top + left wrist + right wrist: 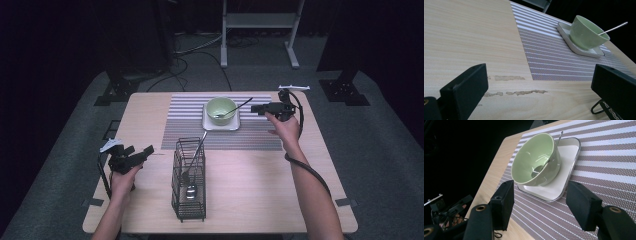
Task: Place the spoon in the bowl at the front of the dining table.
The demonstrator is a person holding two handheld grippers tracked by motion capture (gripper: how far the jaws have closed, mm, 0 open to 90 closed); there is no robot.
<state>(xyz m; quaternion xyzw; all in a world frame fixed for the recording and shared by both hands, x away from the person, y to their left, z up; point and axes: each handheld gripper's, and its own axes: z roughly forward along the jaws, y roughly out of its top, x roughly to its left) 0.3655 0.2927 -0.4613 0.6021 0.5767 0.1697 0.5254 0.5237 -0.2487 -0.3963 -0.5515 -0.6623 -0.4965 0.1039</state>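
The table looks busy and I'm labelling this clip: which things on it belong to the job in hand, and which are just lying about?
In the job:
green bowl on the white square plate
spoon resting in that bowl
right gripper, open, empty, beside the bowl
wire cutlery basket holding more utensils

Lying about:
striped placemat, only underneath
left gripper, open, off to the side
scuff marks on the table

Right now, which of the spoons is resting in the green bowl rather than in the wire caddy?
The spoon whose handle sticks out over the green bowl rim toward the right tool. The other spoon leans in the black wire caddy nearer the person.
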